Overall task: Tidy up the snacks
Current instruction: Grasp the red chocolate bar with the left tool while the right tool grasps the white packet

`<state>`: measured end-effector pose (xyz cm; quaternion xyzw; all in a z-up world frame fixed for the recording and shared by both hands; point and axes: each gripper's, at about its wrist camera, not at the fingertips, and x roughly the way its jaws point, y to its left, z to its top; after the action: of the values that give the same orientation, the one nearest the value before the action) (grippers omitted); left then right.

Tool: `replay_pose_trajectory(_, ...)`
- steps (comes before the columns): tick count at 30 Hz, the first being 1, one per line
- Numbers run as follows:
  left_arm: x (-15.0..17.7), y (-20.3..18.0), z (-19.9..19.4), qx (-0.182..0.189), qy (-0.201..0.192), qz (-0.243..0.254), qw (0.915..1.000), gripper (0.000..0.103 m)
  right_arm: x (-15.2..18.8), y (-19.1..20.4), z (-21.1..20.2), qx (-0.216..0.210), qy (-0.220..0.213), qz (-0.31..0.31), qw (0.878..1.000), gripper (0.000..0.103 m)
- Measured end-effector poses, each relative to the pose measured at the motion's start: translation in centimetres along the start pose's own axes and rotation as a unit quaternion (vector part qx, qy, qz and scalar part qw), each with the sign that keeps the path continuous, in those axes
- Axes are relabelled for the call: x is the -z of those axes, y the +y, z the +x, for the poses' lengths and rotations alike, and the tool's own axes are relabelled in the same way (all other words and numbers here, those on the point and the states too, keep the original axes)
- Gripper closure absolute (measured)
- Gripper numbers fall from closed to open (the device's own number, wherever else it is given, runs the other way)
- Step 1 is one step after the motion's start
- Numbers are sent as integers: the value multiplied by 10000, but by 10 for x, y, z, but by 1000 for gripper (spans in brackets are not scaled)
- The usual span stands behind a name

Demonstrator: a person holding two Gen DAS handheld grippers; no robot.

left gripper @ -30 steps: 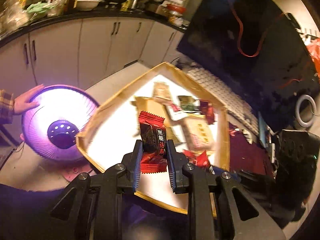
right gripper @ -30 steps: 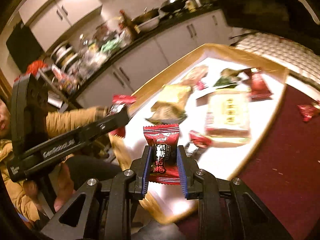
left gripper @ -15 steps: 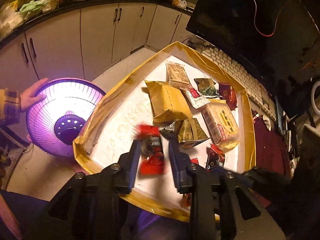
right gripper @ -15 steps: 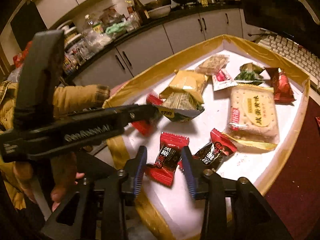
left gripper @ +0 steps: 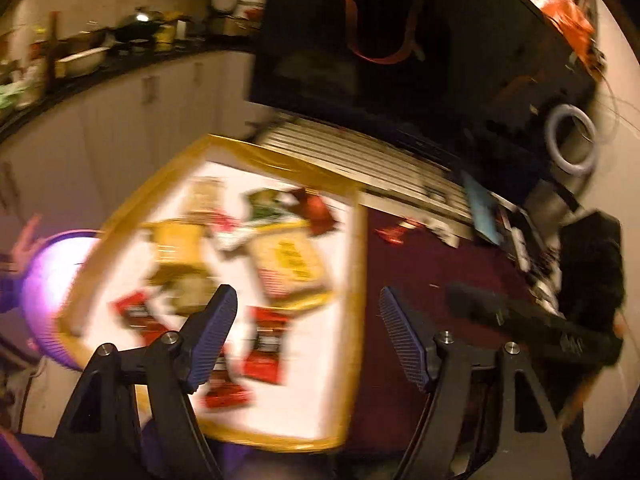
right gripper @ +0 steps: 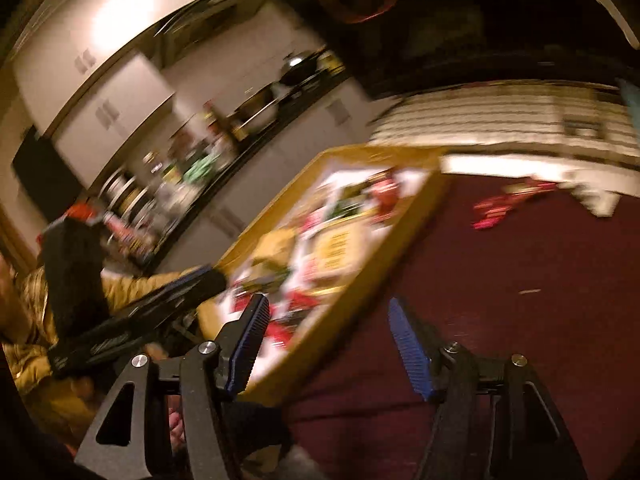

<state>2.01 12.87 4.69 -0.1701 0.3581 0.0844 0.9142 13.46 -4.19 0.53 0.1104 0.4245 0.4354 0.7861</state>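
Note:
A white tray with a yellow rim (left gripper: 358,248) (right gripper: 404,220) holds several snack packets: red candy packets (left gripper: 266,344), a yellow biscuit pack (left gripper: 290,266) and yellow bags (left gripper: 176,240). My left gripper (left gripper: 304,336) is open and empty above the tray's near right part. My right gripper (right gripper: 326,342) is open and empty over the tray's right rim and the dark red table (right gripper: 520,288). More red packets (right gripper: 504,200) (left gripper: 394,230) lie on the table outside the tray. Both views are blurred.
A white keyboard (left gripper: 360,156) and a dark monitor (left gripper: 400,40) stand behind the tray. A glowing purple heater (left gripper: 48,284) sits left on the floor. Kitchen cabinets (left gripper: 120,120) are at the back. The left gripper's body (right gripper: 120,320) shows in the right wrist view.
Both grippers let go of their red candy packets, which now lie in the tray, and opened wide. Both have swung right toward the dark red table.

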Motion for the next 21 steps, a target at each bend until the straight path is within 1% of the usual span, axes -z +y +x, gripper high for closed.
replay_pose_trajectory(2, 0, -15, 9, 110, 121, 83, 9998, 29, -14, -24, -14, 393, -112, -31, 9992, 36)
replay_pose_trajectory(3, 0, -23, 13, 165, 171, 147, 9996, 29, -22, -37, -20, 682, -168, -121, 9975, 32)
replay_pose_trajectory(4, 0, -30, 17, 229, 221, 207, 9993, 29, -33, -51, -24, 1002, -143, -163, 9947, 30)
replay_pose_trajectory(5, 1, -35, 19, 260, 261, 234, 9990, 29, -42, -64, -23, 1215, -95, -141, 9924, 30)
replay_pose_trajectory(6, 1, -40, 22, 288, 295, 261, 9988, 29, -56, -81, -21, 1380, -30, -99, 9904, 30)
replay_pose_trajectory(8, 2, -48, 26, 338, 375, 300, 9983, 29, -74, -100, -14, 1473, 42, -60, 9891, 30)
replay_pose_trajectory(9, 2, -51, 28, 354, 401, 312, 9981, 29, -86, -109, -6, 1582, 146, -126, 9872, 30)
replay_pose_trajectory(11, 3, -56, 32, 396, 468, 308, 9976, 29, -99, -122, 10, 1816, 372, -346, 9821, 32)
replay_pose_trajectory(13, 3, -60, 36, 438, 564, 277, 9971, 29, -103, -127, 29, 1974, 633, -536, 9768, 37)
replay_pose_trajectory(15, 2, -64, 41, 438, 598, 274, 9969, 29, -104, -134, 45, 2137, 791, -659, 9715, 44)
replay_pose_trajectory(16, 1, -66, 43, 417, 604, 295, 9969, 29, -101, -136, 49, 2110, 899, -657, 9711, 52)
replay_pose_trajectory(17, -1, -69, 44, 422, 600, 345, 9967, 29, -98, -136, 52, 2105, 985, -678, 9702, 56)
replay_pose_trajectory(18, -2, -71, 45, 413, 599, 394, 9966, 29, -92, -135, 54, 2168, 1062, -741, 9676, 67)
replay_pose_trajectory(19, -4, -73, 48, 373, 613, 448, 9964, 29, -87, -132, 54, 2256, 1036, -803, 9654, 74)
replay_pose_trajectory(21, -9, -76, 56, 352, 696, 505, 9957, 29, -77, -126, 47, 2369, 1037, -818, 9625, 78)
